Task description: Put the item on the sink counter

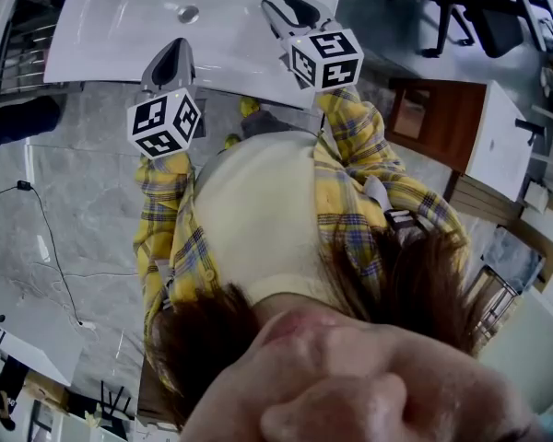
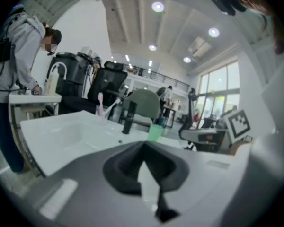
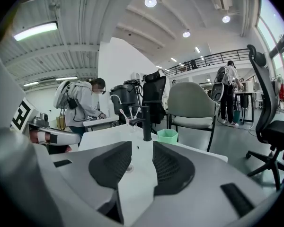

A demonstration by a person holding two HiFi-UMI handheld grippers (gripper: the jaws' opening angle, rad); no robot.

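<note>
Green cup (image 3: 167, 135) on the white sink surface (image 3: 104, 135)
It stands upright just right of the black faucet (image 3: 146, 122), at the far side, apart from both tools. Right tool (image 3: 142, 150) has jaws narrowly apart and empty; left tool (image 2: 143, 148) has jaws together, holding nothing

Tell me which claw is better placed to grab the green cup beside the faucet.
Right, likely. The right claw reaches further over the sink counter, nearer the green cup, with its jaws apart and nothing between them. The left claw hangs at the counter's front edge, jaws together.
</note>
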